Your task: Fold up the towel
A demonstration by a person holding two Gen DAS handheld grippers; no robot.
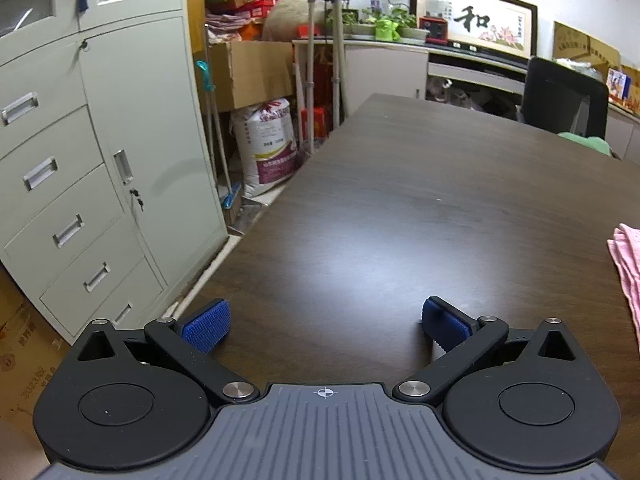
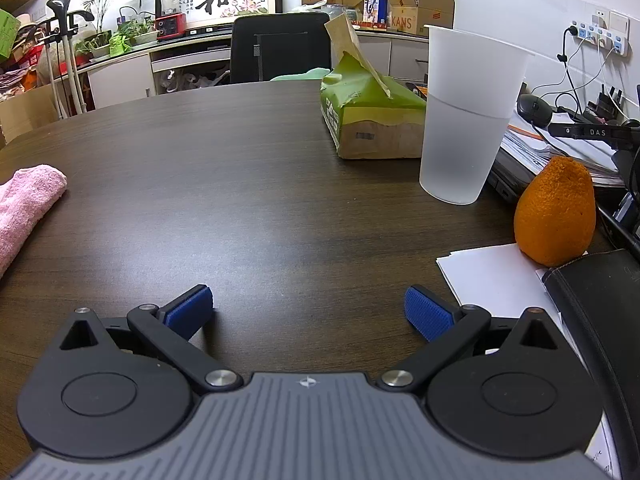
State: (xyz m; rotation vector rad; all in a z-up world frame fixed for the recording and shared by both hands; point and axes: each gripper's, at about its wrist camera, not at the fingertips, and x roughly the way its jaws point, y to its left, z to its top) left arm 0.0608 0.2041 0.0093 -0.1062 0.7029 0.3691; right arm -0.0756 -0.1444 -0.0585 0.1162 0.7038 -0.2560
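the towel [image 2: 24, 204] is pink and lies bunched on the dark table [image 2: 260, 184], at the far left edge of the right wrist view and the far right edge of the left wrist view [image 1: 628, 264] — so it sits between the two claws, well off both centre lines. only part of it shows in either view, so how many layers it has cannot be told.

one table, one towel. on the right side stand one green tissue box [image 2: 372, 120], one frosted plastic cup [image 2: 464, 120], one orange [image 2: 556, 216] and one sheet of white paper [image 2: 496, 280]. the cup holds what looks like water.

the left claw [image 1: 326, 324] is spread wide with nothing between its blue pads [image 1: 206, 326]; the right claw [image 2: 308, 314] is likewise wide apart and empty, low over bare wood.

likely risks: a sideways swing of the right claw toward the towel is fine, but a careless swing outward could tip the cup or roll the orange. pinching only the top layer would drag the towel into a worse heap — no clean fold.
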